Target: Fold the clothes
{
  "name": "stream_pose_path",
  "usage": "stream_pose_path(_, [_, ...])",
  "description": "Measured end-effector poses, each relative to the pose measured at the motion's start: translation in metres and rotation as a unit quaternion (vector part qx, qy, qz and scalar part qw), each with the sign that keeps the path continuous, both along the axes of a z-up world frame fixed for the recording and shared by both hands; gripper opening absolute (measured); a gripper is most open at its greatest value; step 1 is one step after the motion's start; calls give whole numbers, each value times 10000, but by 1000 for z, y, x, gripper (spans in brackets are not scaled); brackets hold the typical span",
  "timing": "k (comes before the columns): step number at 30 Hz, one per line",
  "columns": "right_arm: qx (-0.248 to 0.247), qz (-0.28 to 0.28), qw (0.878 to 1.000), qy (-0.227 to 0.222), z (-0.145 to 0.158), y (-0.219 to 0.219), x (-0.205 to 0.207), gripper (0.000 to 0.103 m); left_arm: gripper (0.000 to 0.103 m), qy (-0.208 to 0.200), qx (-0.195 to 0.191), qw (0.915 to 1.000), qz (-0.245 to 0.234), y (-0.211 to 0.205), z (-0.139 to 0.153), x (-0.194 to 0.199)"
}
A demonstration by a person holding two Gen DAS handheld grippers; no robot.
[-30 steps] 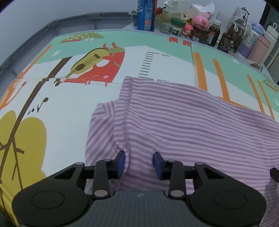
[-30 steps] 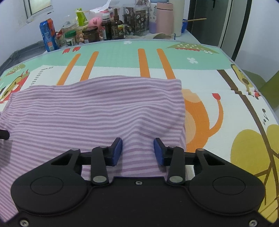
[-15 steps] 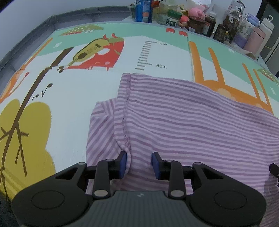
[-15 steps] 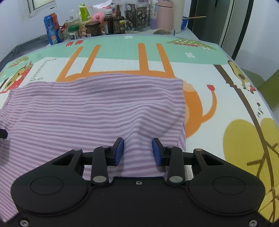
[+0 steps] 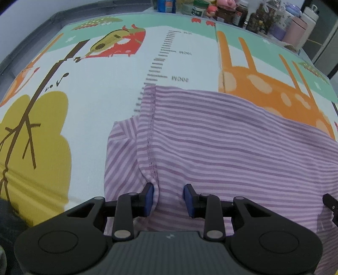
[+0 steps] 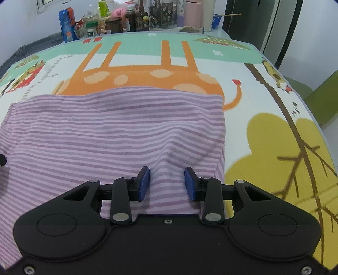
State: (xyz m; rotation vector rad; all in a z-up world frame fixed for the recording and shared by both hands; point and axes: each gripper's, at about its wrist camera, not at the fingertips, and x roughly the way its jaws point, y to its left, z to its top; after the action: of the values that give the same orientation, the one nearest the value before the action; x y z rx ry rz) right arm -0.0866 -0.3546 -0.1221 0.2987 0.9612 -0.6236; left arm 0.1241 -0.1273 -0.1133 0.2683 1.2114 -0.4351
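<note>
**Striped garment drawn back toward both grippers**

Left wrist view: over the last second the far edge of the purple-striped garment (image 5: 221, 135) has slid nearer, baring more of the printed play mat (image 5: 109, 84) ahead, including the ruler marks and the orange animal's body. I judge this as the cloth being pulled back to square it before a fold. The left gripper (image 5: 168, 197) has its blue pads apart, with cloth bunched up between them; whether the pads truly pinch it I cannot tell. A stitched seam (image 5: 151, 135) runs straight ahead from the left pad, and a sleeve-like flap lies just left of it. The fabric is thin, soft knit with fine horizontal stripes, draping in shallow ripples.

Right wrist view: the same retreat shows here, with the orange animal now mostly uncovered beyond the cloth. The right gripper (image 6: 166, 183) likewise stands apart, a raised ridge of garment (image 6: 118, 131) rising between its pads. The garment's right edge falls just right of the gripper. Bottles and jars (image 6: 118, 19) crowd the far end of the desk.
</note>
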Motion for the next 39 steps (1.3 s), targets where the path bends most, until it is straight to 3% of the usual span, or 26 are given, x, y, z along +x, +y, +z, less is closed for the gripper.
stream_pose_path(34, [272, -183, 9995, -31, 12, 63, -126, 34, 34, 124, 151, 9992, -347, 60, 5, -110])
stream_pose_path(39, [373, -326, 9984, -279, 16, 63, -141, 37, 39, 157, -24, 9997, -200, 67, 7, -114])
